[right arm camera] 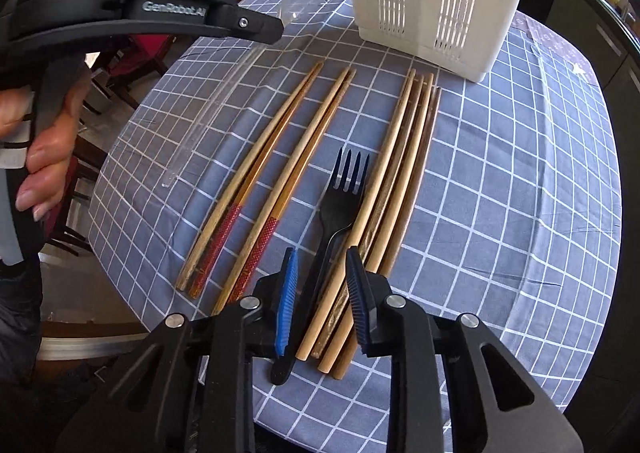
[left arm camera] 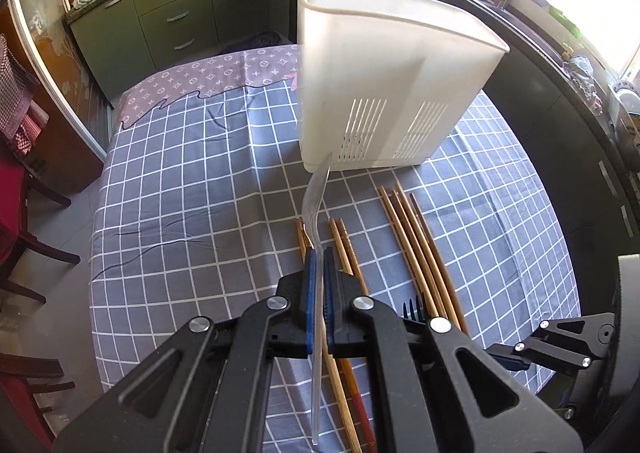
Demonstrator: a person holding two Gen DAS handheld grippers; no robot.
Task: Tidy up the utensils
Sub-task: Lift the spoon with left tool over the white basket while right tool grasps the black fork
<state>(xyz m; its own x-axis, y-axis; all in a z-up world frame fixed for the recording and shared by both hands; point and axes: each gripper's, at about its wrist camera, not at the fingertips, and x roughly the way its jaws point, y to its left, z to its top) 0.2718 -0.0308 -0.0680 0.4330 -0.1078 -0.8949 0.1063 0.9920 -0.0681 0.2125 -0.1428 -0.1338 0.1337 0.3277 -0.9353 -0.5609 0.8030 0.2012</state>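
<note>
- Left claw (left arm camera: 319, 273) clamped on clear plastic spoon (left arm camera: 316, 209), raised near white holder (left arm camera: 384, 93) at far worktop; thin handle may pivot.
- Right claw (right arm camera: 320, 285) partly open, straddling black fork (right arm camera: 340, 209) (chopsticks (right arm camera: 404, 173) touching it); could pinch both.

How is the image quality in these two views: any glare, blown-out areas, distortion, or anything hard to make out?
Left wrist view: strong fisheye bending of the counters, window at right blown out white, the clear spoon is hard to see against the cloth. Right wrist view: grid lines of the tablecloth curve outward, sharp overall, and hard sunlight casts shadows beside the chopsticks.
</note>
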